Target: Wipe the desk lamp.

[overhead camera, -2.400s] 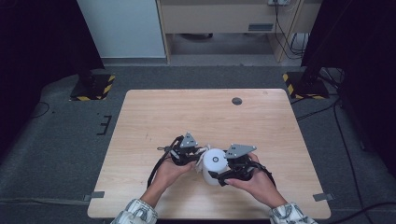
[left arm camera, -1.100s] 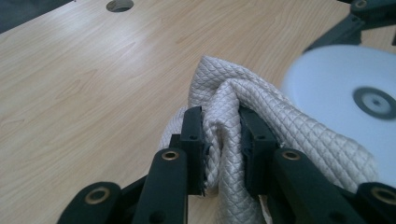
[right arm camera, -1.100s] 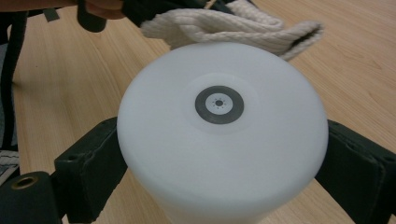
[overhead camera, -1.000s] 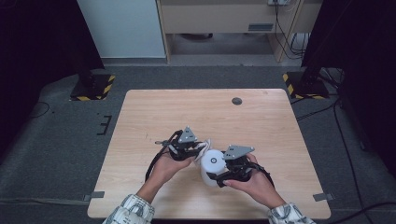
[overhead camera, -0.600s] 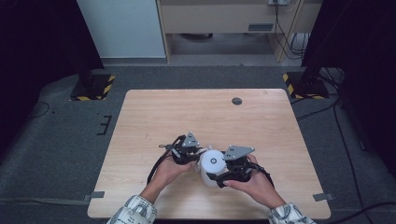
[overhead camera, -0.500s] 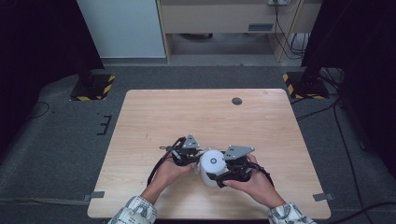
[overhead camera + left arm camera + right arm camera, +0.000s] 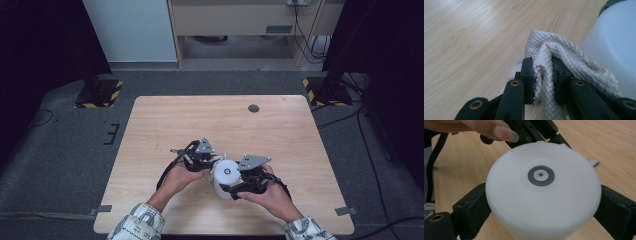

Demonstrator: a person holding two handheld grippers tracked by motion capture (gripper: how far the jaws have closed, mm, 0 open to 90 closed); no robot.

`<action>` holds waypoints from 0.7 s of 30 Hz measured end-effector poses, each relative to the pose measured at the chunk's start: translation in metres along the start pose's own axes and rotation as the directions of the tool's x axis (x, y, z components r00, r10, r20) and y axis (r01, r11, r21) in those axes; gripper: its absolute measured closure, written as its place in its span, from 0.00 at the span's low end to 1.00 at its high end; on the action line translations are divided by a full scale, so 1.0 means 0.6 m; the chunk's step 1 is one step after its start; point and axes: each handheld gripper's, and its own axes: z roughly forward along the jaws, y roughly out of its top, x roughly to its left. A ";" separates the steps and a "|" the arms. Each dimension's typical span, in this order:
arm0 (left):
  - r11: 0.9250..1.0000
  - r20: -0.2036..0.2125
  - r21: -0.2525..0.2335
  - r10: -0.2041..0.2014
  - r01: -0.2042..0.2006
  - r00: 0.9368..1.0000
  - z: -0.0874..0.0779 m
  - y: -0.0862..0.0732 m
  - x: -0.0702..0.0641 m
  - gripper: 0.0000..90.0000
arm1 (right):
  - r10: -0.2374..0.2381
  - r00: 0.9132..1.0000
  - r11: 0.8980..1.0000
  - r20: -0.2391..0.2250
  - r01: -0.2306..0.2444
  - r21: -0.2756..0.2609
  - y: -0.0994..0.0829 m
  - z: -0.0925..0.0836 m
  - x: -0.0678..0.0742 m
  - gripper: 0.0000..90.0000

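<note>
Near the table's front edge, left tool (image 7: 542, 75) pinches the cloth (image 7: 564, 55); right tool (image 7: 544, 205) clamps the white container (image 7: 544, 195).

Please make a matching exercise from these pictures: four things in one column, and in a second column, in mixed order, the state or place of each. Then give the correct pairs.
Things:
1. left hand-held gripper
2. right hand-held gripper
3. white container
4. small dark disc

States or places:
A. lies alone on the far part of the wooden table
B. shut on a quilted cloth
C. has a grey ring in the middle of its round face
D. jaws spread wide, pressing both sides of a round body

Pairs: 1-B, 2-D, 3-C, 4-A
</note>
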 end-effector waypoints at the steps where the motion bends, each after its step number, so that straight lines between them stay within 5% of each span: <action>1: 1.000 0.004 -0.001 0.001 -0.001 1.000 0.001 0.002 0.002 0.82 | 0.000 1.000 1.000 0.000 0.000 -0.002 0.000 0.001 0.000 0.10; 11: 1.000 0.065 0.005 0.009 -0.009 0.998 0.011 0.007 0.012 0.82 | 0.012 1.000 1.000 -0.013 -0.012 -0.006 -0.002 0.002 -0.005 0.09; 21: 0.999 0.063 0.039 0.015 -0.017 0.998 0.029 -0.017 0.006 0.82 | 0.008 1.000 1.000 -0.011 -0.008 0.002 -0.004 -0.001 -0.002 0.10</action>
